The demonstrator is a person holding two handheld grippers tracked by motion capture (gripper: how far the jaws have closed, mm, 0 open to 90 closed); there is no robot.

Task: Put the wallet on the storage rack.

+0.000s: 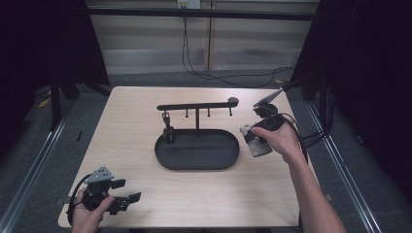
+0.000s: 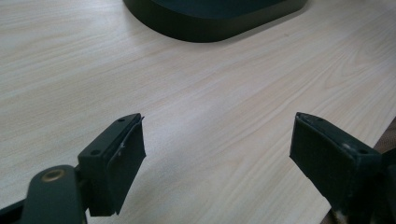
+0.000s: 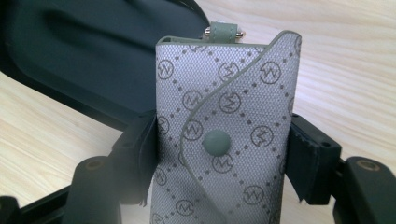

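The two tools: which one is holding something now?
The right tool: its jaws press both sides of a grey patterned key pouch. The left tool is open over bare table.

left hand (image 1: 87, 209) low at near-left, gripping left gripper (image 1: 127, 190) | jaws wide apart, nothing between, pointing right | right arm (image 1: 311, 194) stretched forward at right | right hand (image 1: 279, 138) around right gripper (image 3: 219, 158) | jaws clamped on both sides of a grey pouch (image 3: 224, 135)
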